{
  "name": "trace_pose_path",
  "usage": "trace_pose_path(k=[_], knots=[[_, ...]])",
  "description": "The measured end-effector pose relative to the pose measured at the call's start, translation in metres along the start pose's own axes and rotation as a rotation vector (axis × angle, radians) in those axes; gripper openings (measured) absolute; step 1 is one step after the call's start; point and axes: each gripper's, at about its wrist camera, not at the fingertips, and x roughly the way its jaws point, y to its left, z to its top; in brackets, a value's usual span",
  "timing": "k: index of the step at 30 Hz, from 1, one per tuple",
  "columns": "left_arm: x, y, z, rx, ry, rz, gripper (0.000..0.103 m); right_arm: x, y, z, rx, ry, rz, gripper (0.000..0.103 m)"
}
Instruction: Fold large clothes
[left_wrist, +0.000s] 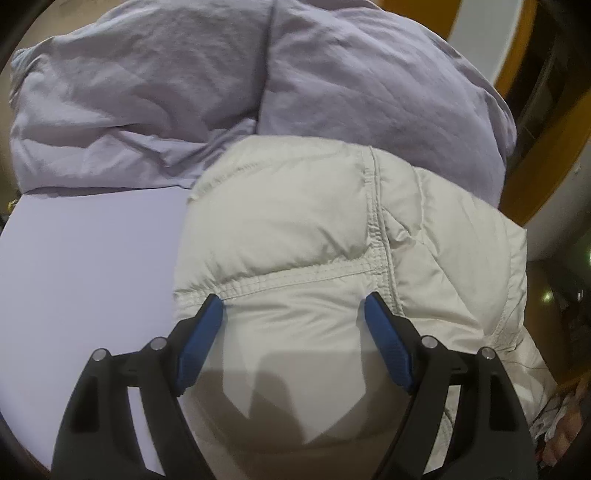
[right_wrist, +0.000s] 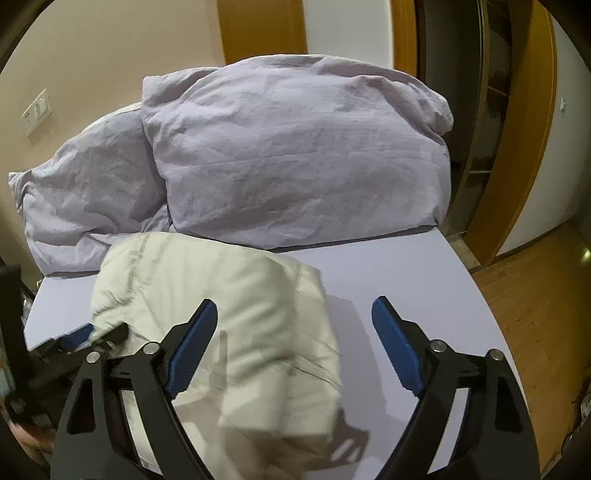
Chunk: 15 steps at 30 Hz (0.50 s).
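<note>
A cream puffy jacket (left_wrist: 314, 236) lies folded on a lavender bed sheet (left_wrist: 92, 266). My left gripper (left_wrist: 293, 306) is open, its blue pads just above or on the jacket's near part, straddling a quilted panel below a stitched seam. In the right wrist view the same jacket (right_wrist: 221, 295) lies bundled at the lower left. My right gripper (right_wrist: 295, 314) is open above the jacket's right edge and the bare sheet (right_wrist: 424, 280). The left gripper (right_wrist: 88, 336) shows at the jacket's left side.
A rumpled lavender duvet (right_wrist: 295, 155) and pillow (right_wrist: 85, 199) are piled at the far side of the bed. A wooden floor (right_wrist: 535, 302) and door frames (right_wrist: 517, 147) lie to the right. A wall switch (right_wrist: 37, 110) is at the left.
</note>
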Motion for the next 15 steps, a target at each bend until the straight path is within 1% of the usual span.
trace_pose_path(k=[5, 8, 10, 15], knots=[[0.012, -0.015, -0.004, 0.026, -0.003, -0.006, 0.079, 0.014, 0.012, 0.003, -0.014, 0.020, 0.010, 0.077], [0.017, -0.017, -0.004, 0.030, 0.000, -0.012, 0.079, 0.024, 0.016, 0.003, -0.004, 0.038, 0.023, 0.069], [0.020, -0.018, -0.005, 0.035, 0.003, -0.017, 0.079, 0.029, 0.017, 0.002, 0.005, 0.047, 0.028, 0.062], [0.024, -0.018, -0.003, 0.038, 0.012, -0.027, 0.079, 0.042, 0.019, -0.001, 0.001, 0.044, 0.013, 0.057]])
